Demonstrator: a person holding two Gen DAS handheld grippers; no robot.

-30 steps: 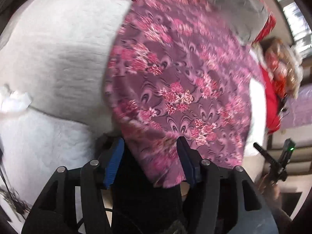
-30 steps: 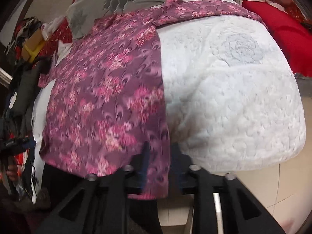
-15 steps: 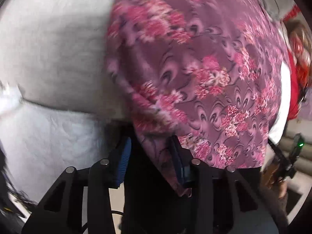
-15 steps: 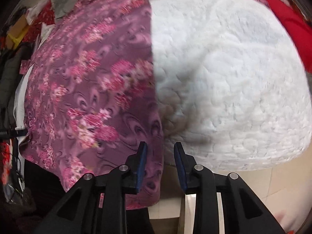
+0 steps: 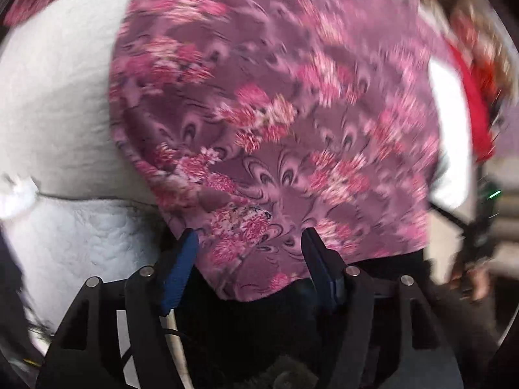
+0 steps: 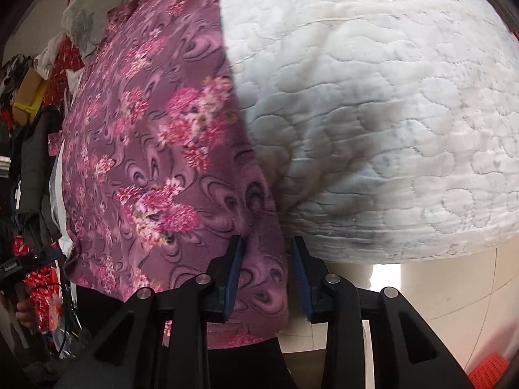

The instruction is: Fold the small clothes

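1. Left wrist view, blurred: the purple floral garment (image 5: 275, 113) lies spread on the white quilted mattress (image 5: 55, 90), its near hem hanging over the mattress's front edge, and one hem corner sits between the fingers of the left gripper (image 5: 249, 243).
2. That gripper's jaws are opening, spread wide apart, blue pads clear of the cloth: it has let go.
3. Right wrist view: the garment's other hem corner, at its straight side edge, lies between the fingers of the right gripper (image 6: 266, 249). The jaws stand narrow with a gap at the right pad; I cannot tell whether they pinch the cloth.
4. The fabric is soft and matte, printed with pink flower clusters and dark swirls.
5. The mattress cover is stitched in cloud-like curves, rounded at its front corner.
6. Beyond the far edge, a grey floral cloth (image 6: 97, 9).
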